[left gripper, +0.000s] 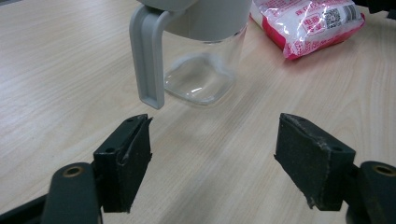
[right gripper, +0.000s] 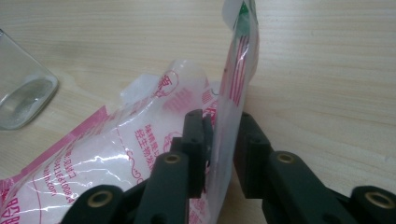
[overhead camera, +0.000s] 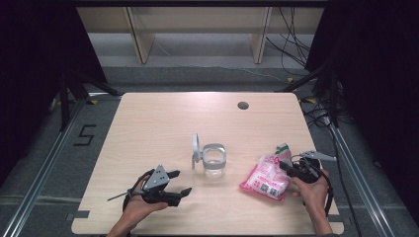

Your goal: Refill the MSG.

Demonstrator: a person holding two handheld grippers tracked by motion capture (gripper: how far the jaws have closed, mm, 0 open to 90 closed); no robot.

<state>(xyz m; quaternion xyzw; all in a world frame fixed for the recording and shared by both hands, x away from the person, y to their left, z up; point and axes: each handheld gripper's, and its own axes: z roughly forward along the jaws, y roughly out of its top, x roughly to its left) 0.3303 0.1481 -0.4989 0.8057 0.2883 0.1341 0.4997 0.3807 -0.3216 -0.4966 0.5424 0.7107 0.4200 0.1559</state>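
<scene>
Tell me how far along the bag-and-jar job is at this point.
Early. Done: the glass jar stands mid-table with its lid flipped open. In hand: the right gripper is shut on the upturned edge of the pink bag, which rests on the table. The left gripper is open, short of the jar's handle. Left, probably: lifting the bag and pouring; the jar looks empty.

- A pale wooden desk point(overhead camera: 158, 123) with a round cable hole point(overhead camera: 242, 105) near its far right.
- Grey floor point(overhead camera: 197, 74), metal rails point(overhead camera: 44, 168) along both sides.
- Black curtains point(overhead camera: 39, 44) left and right.
- A light wooden bench point(overhead camera: 197, 19) far back, loose cables point(overhead camera: 291, 44) at the far right.
</scene>
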